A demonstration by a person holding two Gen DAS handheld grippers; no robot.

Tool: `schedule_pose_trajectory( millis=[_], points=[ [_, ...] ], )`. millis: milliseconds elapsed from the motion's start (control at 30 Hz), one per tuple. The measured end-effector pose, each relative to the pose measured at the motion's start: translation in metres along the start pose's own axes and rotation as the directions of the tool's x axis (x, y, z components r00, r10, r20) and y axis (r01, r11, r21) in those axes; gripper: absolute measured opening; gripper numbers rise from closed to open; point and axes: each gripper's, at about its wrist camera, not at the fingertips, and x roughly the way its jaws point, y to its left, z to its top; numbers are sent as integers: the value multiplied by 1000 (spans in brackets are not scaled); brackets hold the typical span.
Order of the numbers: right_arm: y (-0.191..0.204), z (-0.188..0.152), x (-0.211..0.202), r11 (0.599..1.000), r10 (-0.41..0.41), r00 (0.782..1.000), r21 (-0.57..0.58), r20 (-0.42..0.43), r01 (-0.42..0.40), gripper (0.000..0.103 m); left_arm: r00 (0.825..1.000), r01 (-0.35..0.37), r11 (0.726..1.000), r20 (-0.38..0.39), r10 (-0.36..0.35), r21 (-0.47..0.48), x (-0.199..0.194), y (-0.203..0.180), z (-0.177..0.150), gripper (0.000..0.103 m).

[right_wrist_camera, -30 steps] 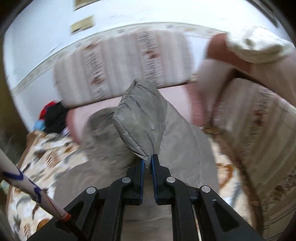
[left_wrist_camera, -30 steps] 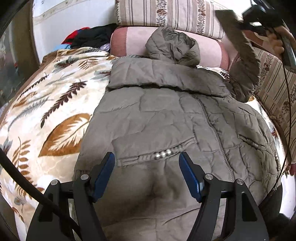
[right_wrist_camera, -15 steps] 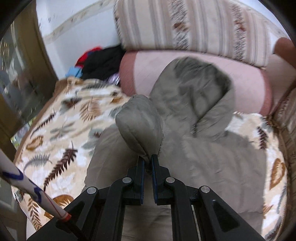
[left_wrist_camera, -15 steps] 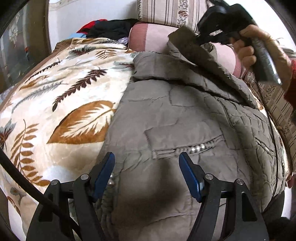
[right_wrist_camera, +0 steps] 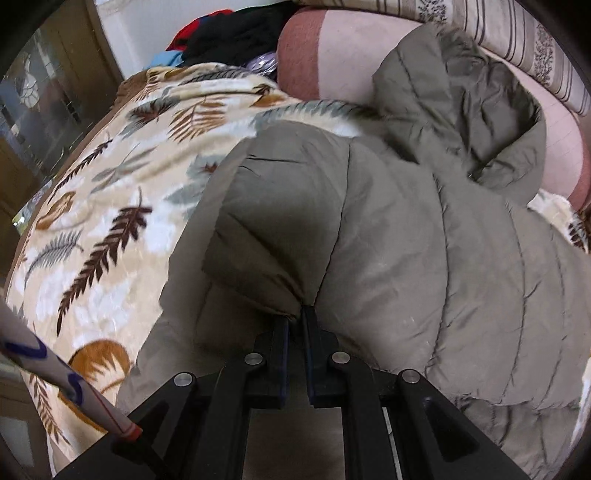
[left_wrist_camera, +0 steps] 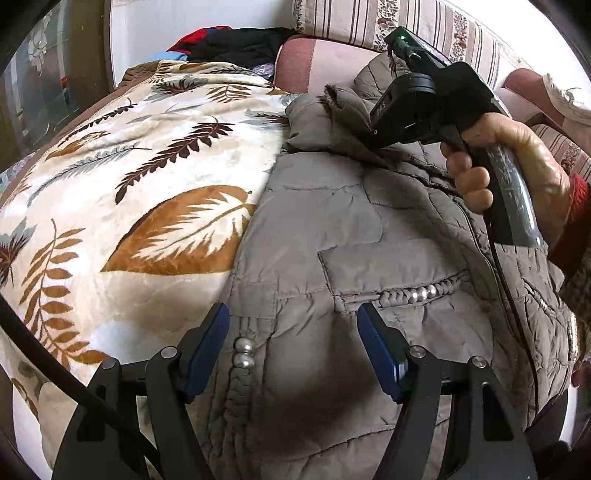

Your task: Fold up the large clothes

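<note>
A grey-brown padded coat (left_wrist_camera: pixel 351 229) lies spread on a leaf-patterned blanket (left_wrist_camera: pixel 140 192), front side up, with pearl trim at its pockets. My left gripper (left_wrist_camera: pixel 293 347) hangs open just over the coat's lower part, nothing between its blue pads. My right gripper (right_wrist_camera: pixel 295 317) is shut on the coat's sleeve cuff (right_wrist_camera: pixel 266 251), holding the sleeve folded across the coat's chest. In the left wrist view a hand (left_wrist_camera: pixel 517 166) holds that right gripper (left_wrist_camera: pixel 369 136) near the collar. The hood (right_wrist_camera: pixel 461 103) rests against a pink bolster.
A pink bolster (left_wrist_camera: pixel 325 62) and striped cushions (left_wrist_camera: pixel 406 26) line the far side. A heap of dark, red and blue clothes (left_wrist_camera: pixel 229 40) sits at the back left. A dark wooden door or cabinet (right_wrist_camera: pixel 44 122) stands to the left of the bed.
The right gripper has come down and leftward with the sleeve, from high by the cushions to over the coat's chest. The left gripper drifted slightly towards the coat's left edge and stayed open.
</note>
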Motion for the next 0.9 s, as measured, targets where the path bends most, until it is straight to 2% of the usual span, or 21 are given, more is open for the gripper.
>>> schedule_pose_trajectory(
  millis=[67,233,267,367,400,533,667,800,900],
  points=[
    [1,-5,0,1000,5,1000,-20,-2,-5,8,1000,1,1000,-5,-1,9,0,-5,0,71],
    [12,-15,-4,993,-42,999,-111,11,43,11,1000,-16,999,3,16,37,-7,-15,0,71],
    [12,-17,-7,993,-42,999,-106,21,44,17,1000,-22,999,5,22,39,-8,-15,1,71],
    [7,-22,-21,999,16,998,-41,55,-13,48,999,-46,998,10,46,49,-14,-15,1,71],
    [4,-25,-28,999,26,997,-25,74,-25,55,998,-58,997,14,57,54,-17,-15,2,71],
    [-20,-41,-58,1000,-5,989,1,146,5,56,995,-96,994,20,95,45,-19,-11,8,71],
    [-79,-49,-82,989,-132,971,93,200,115,56,995,-95,995,-7,95,33,-12,-15,13,71],
    [-157,-57,-81,946,-234,961,262,147,190,56,995,-94,994,-16,95,52,-9,-28,16,71],
    [-196,-71,-70,914,-278,957,330,89,235,56,995,-99,992,-15,101,81,-11,-39,17,71]
  ],
)
